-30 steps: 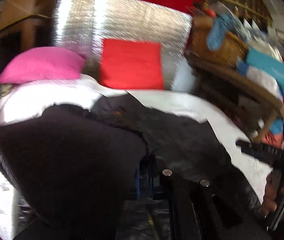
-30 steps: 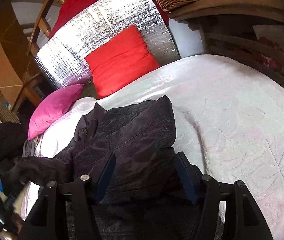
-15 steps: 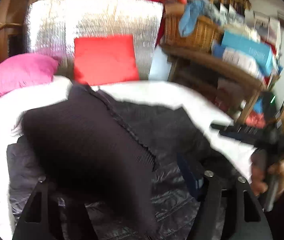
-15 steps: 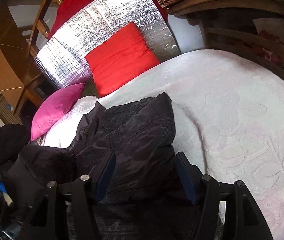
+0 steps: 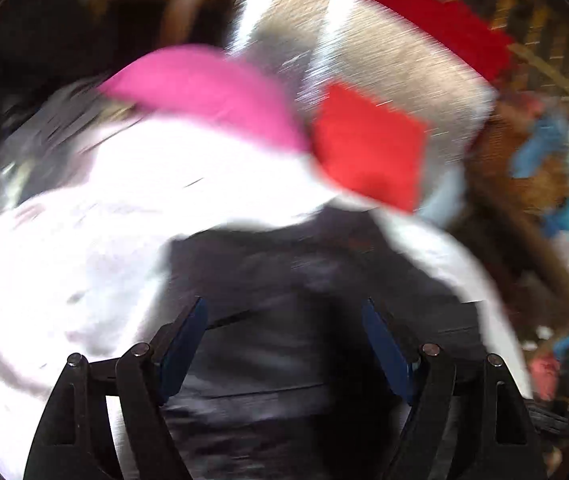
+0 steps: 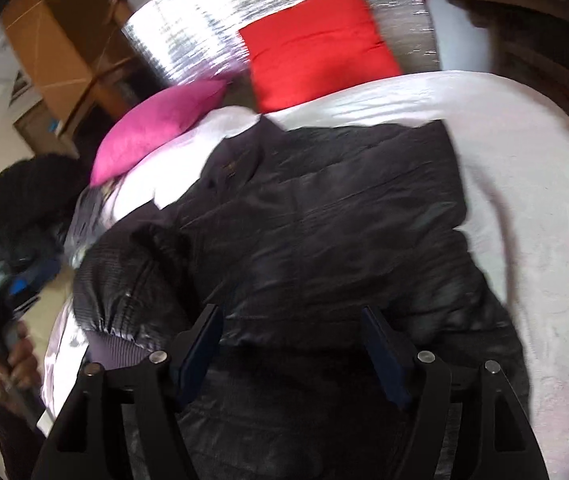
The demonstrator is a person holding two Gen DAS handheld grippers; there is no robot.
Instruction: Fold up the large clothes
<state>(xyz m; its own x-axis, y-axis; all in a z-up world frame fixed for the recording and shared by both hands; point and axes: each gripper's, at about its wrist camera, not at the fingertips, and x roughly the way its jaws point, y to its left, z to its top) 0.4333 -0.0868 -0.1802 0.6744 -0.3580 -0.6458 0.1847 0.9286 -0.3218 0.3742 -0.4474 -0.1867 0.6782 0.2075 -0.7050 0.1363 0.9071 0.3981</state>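
Note:
A large black padded jacket [image 6: 324, 208] lies spread on the white bedspread [image 6: 524, 160], collar towards the cushions. One sleeve [image 6: 132, 272] is folded in over its left side. My right gripper [image 6: 290, 312] hovers over the jacket's lower part; its jaws are opening and the pads press on nothing. The left wrist view is motion-blurred. In it my left gripper [image 5: 284, 308] hangs over the jacket [image 5: 324, 264], jaws opening wide, with nothing gripped. A hand [image 6: 16, 360] holding the left tool shows at the left edge of the right wrist view.
A pink cushion [image 6: 156, 128] and a red cushion [image 6: 316, 48] lean against a silver foil panel [image 6: 188, 28] at the head of the bed. A cluttered wooden shelf [image 5: 524, 208] stands to the right. Wooden furniture [image 6: 56, 40] stands to the left.
The left gripper let go of the dark sleeve it held up; the sleeve now lies across the jacket. The left gripper swung aside with its jaws wide. The right gripper's jaws spread a little.

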